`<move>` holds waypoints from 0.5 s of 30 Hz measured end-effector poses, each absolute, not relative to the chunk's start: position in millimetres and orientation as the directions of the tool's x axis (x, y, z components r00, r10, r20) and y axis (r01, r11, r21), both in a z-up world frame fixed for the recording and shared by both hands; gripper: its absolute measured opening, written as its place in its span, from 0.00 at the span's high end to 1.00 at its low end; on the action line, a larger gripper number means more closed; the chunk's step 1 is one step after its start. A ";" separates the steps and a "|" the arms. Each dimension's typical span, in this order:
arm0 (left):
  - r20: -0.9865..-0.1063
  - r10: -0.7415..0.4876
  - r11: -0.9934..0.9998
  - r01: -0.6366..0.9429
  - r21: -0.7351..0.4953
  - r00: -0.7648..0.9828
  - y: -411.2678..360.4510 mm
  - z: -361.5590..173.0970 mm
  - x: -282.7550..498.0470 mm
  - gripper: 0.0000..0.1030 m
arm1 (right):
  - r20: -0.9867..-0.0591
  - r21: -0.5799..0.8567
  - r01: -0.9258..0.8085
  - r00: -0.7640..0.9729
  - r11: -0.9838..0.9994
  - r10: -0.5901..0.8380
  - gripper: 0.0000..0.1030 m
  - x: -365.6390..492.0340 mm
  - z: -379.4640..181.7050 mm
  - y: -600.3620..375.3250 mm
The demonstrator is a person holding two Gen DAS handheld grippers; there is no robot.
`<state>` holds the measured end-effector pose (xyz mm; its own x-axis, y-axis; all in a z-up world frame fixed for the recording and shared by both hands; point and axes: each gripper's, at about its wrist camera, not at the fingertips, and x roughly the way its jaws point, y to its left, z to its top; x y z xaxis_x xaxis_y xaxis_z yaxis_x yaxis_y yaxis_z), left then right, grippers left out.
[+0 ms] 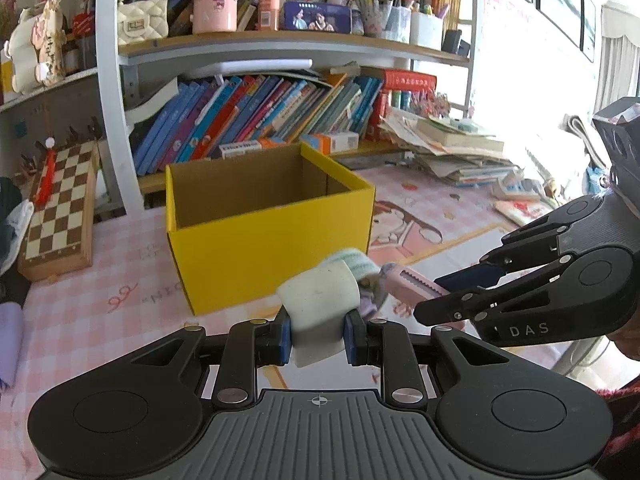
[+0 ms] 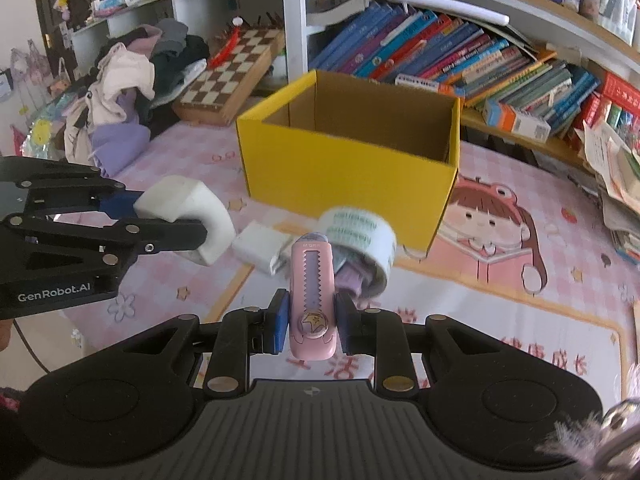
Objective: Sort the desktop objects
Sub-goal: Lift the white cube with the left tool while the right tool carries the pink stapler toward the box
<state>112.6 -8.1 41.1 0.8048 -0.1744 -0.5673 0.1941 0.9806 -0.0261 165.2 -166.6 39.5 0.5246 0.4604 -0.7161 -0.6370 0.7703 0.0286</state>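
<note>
The left tongs (image 1: 318, 332) are clamping a white foam roll (image 1: 318, 300), likely light and squashy; the right tongs (image 2: 311, 326) are gripping a stiff pink utility knife (image 2: 312, 300) by its sides. Beyond, the yellow box (image 2: 348, 168) is sitting open on the tabletop (image 2: 520, 300).

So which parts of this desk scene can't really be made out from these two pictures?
- Floor of the yellow cardboard box: both views, hidden by its own walls.
- Green print on the roll of tape: right wrist view, motion blur.
- Lower end of the white foam roll: left wrist view, hidden behind the jaws.
- Book spine titles: both views, too small.
</note>
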 end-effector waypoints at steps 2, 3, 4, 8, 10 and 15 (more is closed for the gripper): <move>-0.556 -0.174 0.981 0.190 -0.030 0.813 -8.0 44.8 117.6 0.78 | -0.709 0.026 -0.644 0.527 0.765 0.468 0.78 170.4 43.7 -166.3; -0.551 -0.174 0.982 0.188 -0.031 0.817 -8.3 46.6 120.0 0.78 | -0.706 0.023 -0.647 0.529 0.762 0.471 0.78 173.0 45.5 -166.3; -0.545 -0.173 0.982 0.187 -0.031 0.820 -8.6 48.4 122.4 0.78 | -0.703 0.021 -0.649 0.531 0.760 0.473 0.78 175.5 47.2 -166.2; -0.528 -0.170 0.983 0.183 -0.029 0.832 -11.0 54.6 131.7 0.78 | -0.693 0.011 -0.661 0.536 0.750 0.482 0.78 187.0 54.3 -166.8; -0.521 -0.167 0.983 0.179 -0.027 0.837 -12.2 57.3 136.3 0.78 | -0.687 0.004 -0.667 0.540 0.745 0.487 0.78 193.0 58.3 -167.5; -0.502 -0.157 0.985 0.170 -0.021 0.850 -15.5 64.3 147.6 0.78 | -0.660 -0.016 -0.676 0.560 0.736 0.500 0.78 211.9 71.5 -170.7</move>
